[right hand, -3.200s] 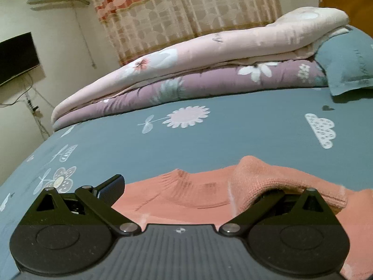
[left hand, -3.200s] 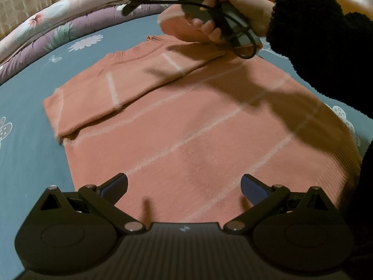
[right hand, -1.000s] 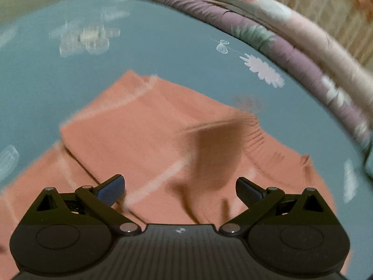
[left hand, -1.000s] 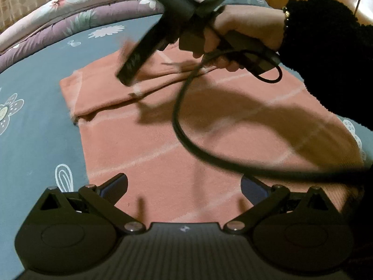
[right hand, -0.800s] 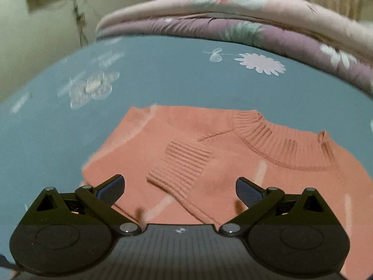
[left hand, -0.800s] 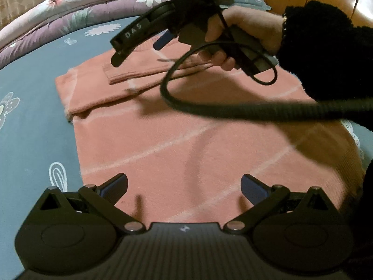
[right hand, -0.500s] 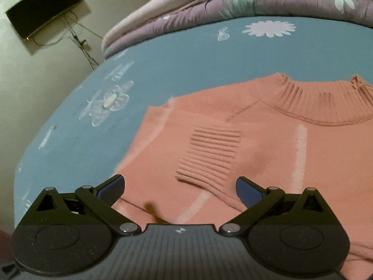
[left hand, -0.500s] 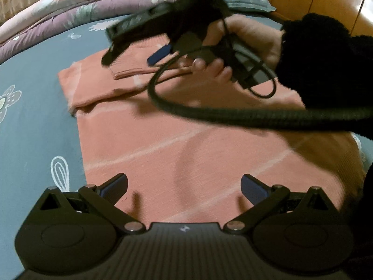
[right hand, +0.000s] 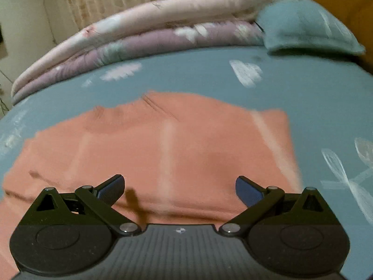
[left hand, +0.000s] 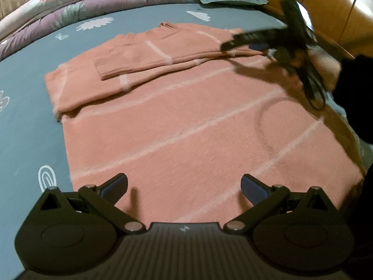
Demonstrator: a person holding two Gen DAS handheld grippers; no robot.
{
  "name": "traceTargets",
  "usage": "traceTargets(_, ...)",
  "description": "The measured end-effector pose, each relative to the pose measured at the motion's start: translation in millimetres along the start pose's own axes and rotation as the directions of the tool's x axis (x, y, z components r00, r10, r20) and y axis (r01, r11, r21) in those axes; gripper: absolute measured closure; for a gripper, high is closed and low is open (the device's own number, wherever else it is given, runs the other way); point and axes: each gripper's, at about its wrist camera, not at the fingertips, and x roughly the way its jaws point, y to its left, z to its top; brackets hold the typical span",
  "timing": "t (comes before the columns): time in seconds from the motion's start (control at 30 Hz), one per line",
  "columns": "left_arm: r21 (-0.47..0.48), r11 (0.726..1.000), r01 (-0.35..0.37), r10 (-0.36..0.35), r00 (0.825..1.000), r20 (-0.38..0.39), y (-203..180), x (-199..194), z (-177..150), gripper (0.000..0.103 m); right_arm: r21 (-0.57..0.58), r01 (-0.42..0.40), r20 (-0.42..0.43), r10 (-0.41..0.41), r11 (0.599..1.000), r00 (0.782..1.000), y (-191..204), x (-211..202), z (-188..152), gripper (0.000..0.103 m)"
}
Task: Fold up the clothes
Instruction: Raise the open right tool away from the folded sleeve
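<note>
Laying flat across the sweater's [left hand: 186,121] chest on the bed [left hand: 23,121], the sleeve [left hand: 149,58] I carried over a moment ago is now released, so both sleeves look folded in. My left gripper [left hand: 184,184] hovers near the hem, jaws spread and empty; my right gripper [right hand: 179,184], spread too, holds nothing.

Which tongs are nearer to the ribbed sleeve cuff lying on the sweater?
Left, though not by much. The left tongs hover over the hem, the cuff far ahead; the right tongs are across the sweater at its right shoulder.
</note>
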Motion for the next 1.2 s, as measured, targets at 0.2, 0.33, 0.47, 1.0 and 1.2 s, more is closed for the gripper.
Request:
traceTargets(0.2,0.026,1.000,0.001,-0.001,1.000,-0.023,-5,5,6,0.001,-0.002,0.002,0.065,-0.002,1.000,0.998,-12,-24,-5,0.000)
traceTargets(0.33,0.040,0.999,-0.005,0.006,1.000,-0.021,-7,6,10,0.001,0.017,0.001,0.037,-0.002,1.000,0.999,-22,-26,-11,0.000)
traceTargets(0.47,0.030,1.000,0.002,-0.001,0.999,-0.036,-4,9,8,0.001,0.001,0.124,0.086,-0.123,0.992,0.989,-20,-47,-16,0.000)
traceTargets(1.0,0.062,0.998,-0.006,0.010,0.997,-0.070,-8,16,14,0.001,-0.229,0.437,0.104,-0.424,0.870,0.899,-33,-28,-6,0.000)
traceTargets(1.2,0.058,0.998,-0.003,0.007,0.997,-0.071,-7,15,14,0.001,-0.335,0.508,0.121,-0.499,0.793,0.858,-47,-23,-20,0.000)
